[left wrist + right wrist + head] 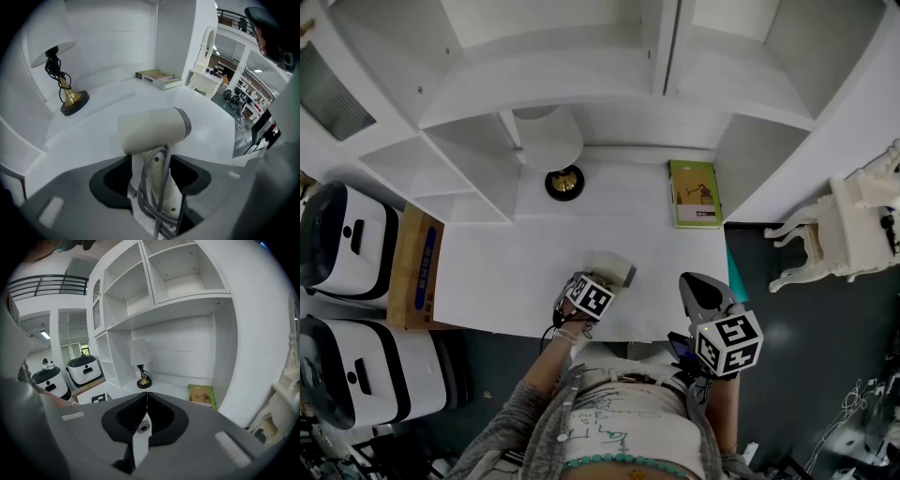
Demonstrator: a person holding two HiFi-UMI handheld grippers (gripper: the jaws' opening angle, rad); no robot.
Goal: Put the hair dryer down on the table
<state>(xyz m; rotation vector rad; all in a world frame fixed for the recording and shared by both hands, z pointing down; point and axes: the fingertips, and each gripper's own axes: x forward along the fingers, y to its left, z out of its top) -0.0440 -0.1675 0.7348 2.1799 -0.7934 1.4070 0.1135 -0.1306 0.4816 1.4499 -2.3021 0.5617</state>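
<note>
White shelving frames the table (506, 267); over its near edge the left gripper (154, 178) is clamped on the handle of the hair dryer (152, 129), which is not visibly set down. The right gripper (146, 411) hangs closed and empty off the near right corner. The put-down seems to be in hand: lower the dryer onto bare tabletop, then part the jaws.

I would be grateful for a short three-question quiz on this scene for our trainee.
1. True or false: the left hand-held gripper is shut on the handle of the hair dryer.
2. What lies on the table to the right of the lamp? A mug, B book, C bowl.
3. How do the jaws of the right hand-held gripper stand?
Key: 1 true; 2 B; 3 together, with nothing between them.
</note>
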